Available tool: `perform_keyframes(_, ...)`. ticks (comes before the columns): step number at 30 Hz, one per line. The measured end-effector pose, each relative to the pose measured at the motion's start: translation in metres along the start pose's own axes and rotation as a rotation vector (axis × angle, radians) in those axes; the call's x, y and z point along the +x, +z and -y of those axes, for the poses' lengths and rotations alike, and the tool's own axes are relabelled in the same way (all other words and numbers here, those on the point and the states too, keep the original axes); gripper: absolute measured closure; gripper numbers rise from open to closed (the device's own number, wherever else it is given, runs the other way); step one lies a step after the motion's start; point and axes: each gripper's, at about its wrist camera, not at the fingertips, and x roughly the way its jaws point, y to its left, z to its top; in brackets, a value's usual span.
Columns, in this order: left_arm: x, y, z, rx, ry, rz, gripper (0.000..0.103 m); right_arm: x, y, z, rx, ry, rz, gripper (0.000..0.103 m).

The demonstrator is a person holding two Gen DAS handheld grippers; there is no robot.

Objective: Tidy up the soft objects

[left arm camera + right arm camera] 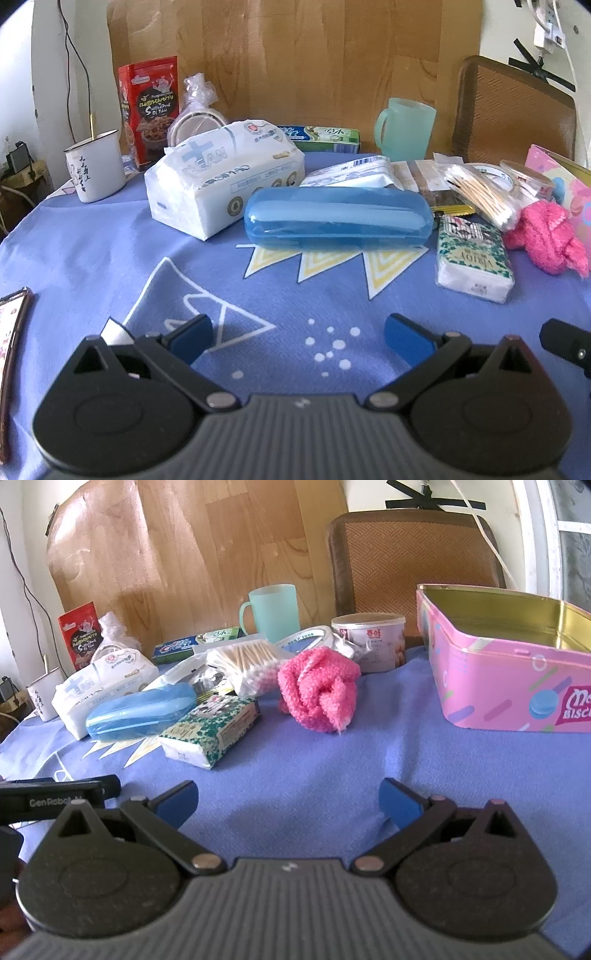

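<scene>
The worktop [332, 760] is covered by a blue cloth with white and yellow printed shapes. At its right side stands an open pink biscuit tin [509, 686] with a gold inside, nothing visible in it from the right wrist view. Left of centre lies a large white tissue pack [221, 181], and just in front of it, touching or nearly so, a blue plastic case [338, 218] on its side. A small green-patterned tissue pack [474, 258] sits flat to the right of the case. Beside that lies the pink fuzzy cloth [319, 690], bunched into a knot (well apart from the tin, with bare cloth between). A bag of cotton swabs [247, 664] rests just behind it. Further back stand a pale green mug [273, 611] and a white enamel cup [98, 170].

The left hand-held gripper [297, 336] hangs over the cloth with its blue pads spread wide, holding nothing. The right hand-held gripper [288, 803] is likewise spread wide and empty, short of the pink cloth.
</scene>
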Motion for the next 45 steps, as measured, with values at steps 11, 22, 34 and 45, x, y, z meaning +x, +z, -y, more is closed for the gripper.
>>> perform_keyframes(11, -0.004, -0.002, -0.004, -0.009, -0.063, 0.027, 0.000, 0.001, 0.000, -0.001, -0.008, -0.007, -0.001, 0.000)
perform_keyframes(22, -0.003, -0.002, 0.000, 0.018, -0.058, 0.019, 0.000, -0.001, -0.003, -0.008, -0.051, -0.022, 0.012, 0.016)
perform_keyframes(34, -0.003, -0.001, -0.003, -0.004, -0.075, 0.027, 0.000, -0.001, 0.016, -0.019, -0.084, 0.049, 0.044, 0.030)
perform_keyframes(45, -0.006, -0.002, -0.010, -0.046, -0.109, 0.042, 0.000, 0.037, 0.042, -0.041, -0.087, 0.137, -0.022, 0.029)
